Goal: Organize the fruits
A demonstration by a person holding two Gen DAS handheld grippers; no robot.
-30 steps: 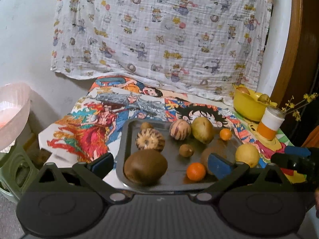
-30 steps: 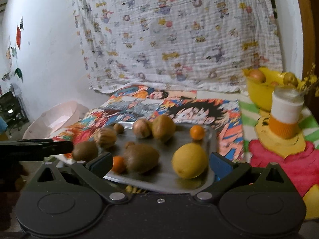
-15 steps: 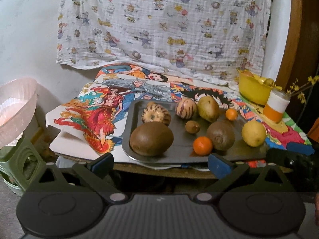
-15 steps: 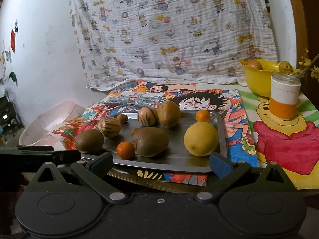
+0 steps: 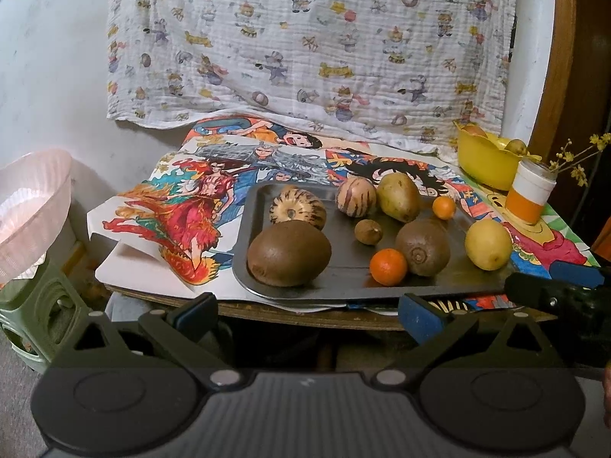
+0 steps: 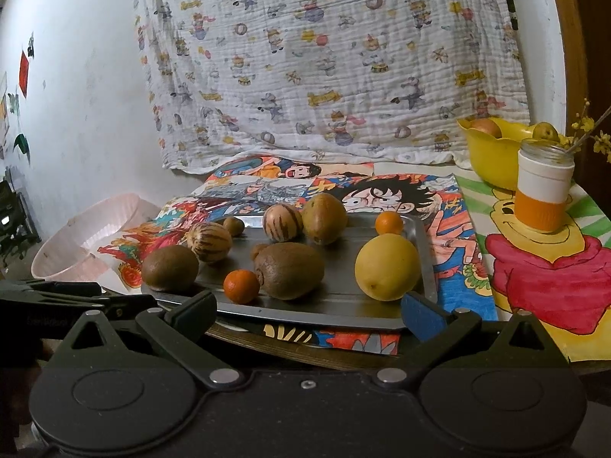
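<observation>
Left gripper and right gripper held level before the tray, jaws apart and empty, large kiwi at the tray's near-left corner, long axis crosswise, lemon near-right.

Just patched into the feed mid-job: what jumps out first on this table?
A dark metal tray at the table's near edge, loaded with fruit: a yellow lemon at its right end, a big brown kiwi front left. Behind it to the right, a yellow bowl already holds fruit.
</observation>
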